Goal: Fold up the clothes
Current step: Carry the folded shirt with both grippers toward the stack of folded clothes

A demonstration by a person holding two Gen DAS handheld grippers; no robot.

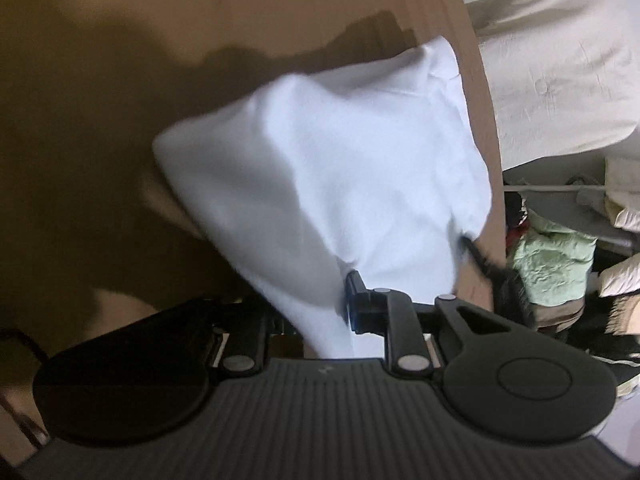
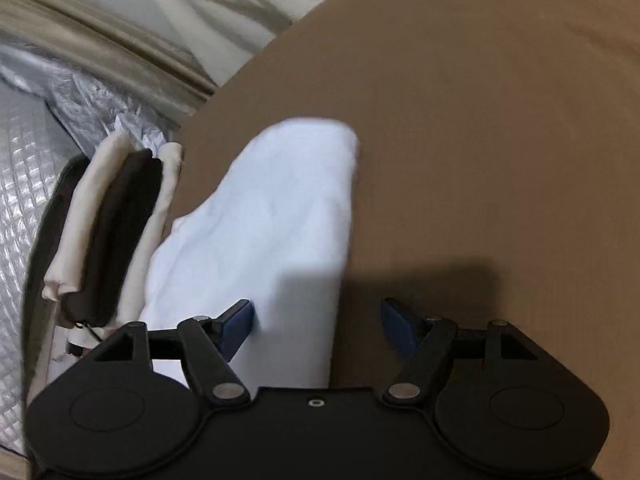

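Garment: white cloth [image 2: 276, 216], bunched and partly folded, lies on the brown table [image 2: 480, 120] near its edge.
Left gripper [image 1: 340, 304]: pinching a cloth fold.
Right gripper [image 2: 316, 328]: spread, cloth edge between jaws, ungripped.
Progress: midway; final folds and flattening remain.

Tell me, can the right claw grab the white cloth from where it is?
Probably yes. The right claw is open, the white cloth already lies between its fingers, against the left one, and nothing on the brown table blocks it.
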